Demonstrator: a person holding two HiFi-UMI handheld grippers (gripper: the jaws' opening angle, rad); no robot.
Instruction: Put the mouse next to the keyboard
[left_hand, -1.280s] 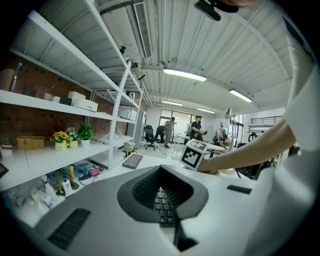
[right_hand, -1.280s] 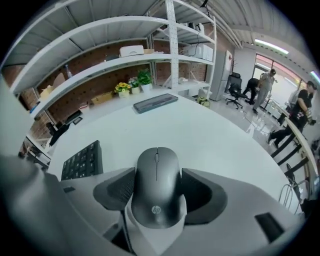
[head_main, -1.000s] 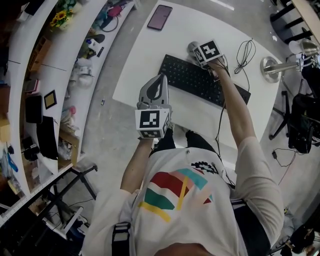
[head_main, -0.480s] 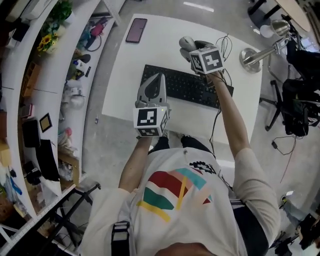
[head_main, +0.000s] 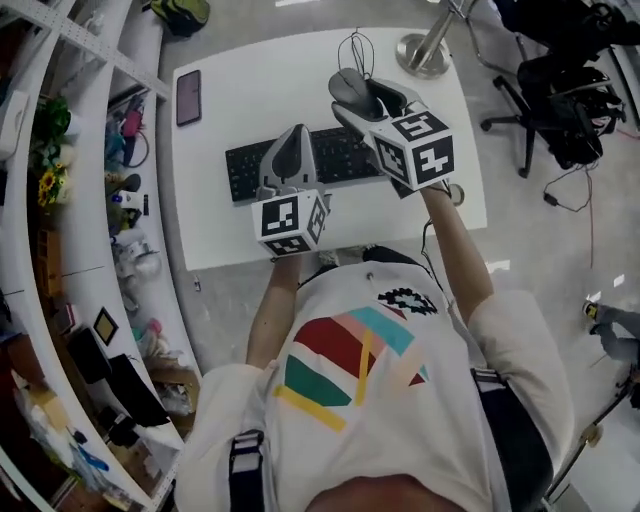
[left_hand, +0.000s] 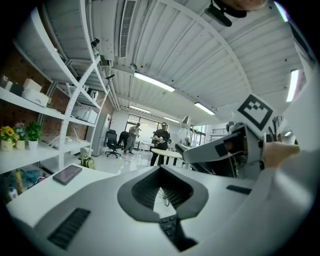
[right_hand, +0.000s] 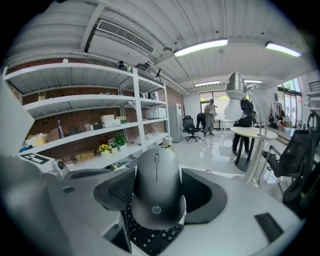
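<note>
Mid-carry. My right gripper (head_main: 366, 100) has its fingers clamped on the mouse (right_hand: 156, 192), held above the keyboard (head_main: 243, 172) (keys show beneath it). Left gripper (head_main: 291, 145): fingers closed, empty. Remaining, as I judge it: lower the mouse onto bare bench (head_main: 290, 70) beside the keyboard, then release.

Raised the right gripper (head_main: 358, 98), mouse (head_main: 346, 86) in its jaws, from the worktop (head_main: 250, 90) just behind the keyboard (head_main: 242, 170) to above the keyboard's right end. Moved the left gripper (head_main: 290, 140) forward, from in front of the keyboard to over its middle.
</note>
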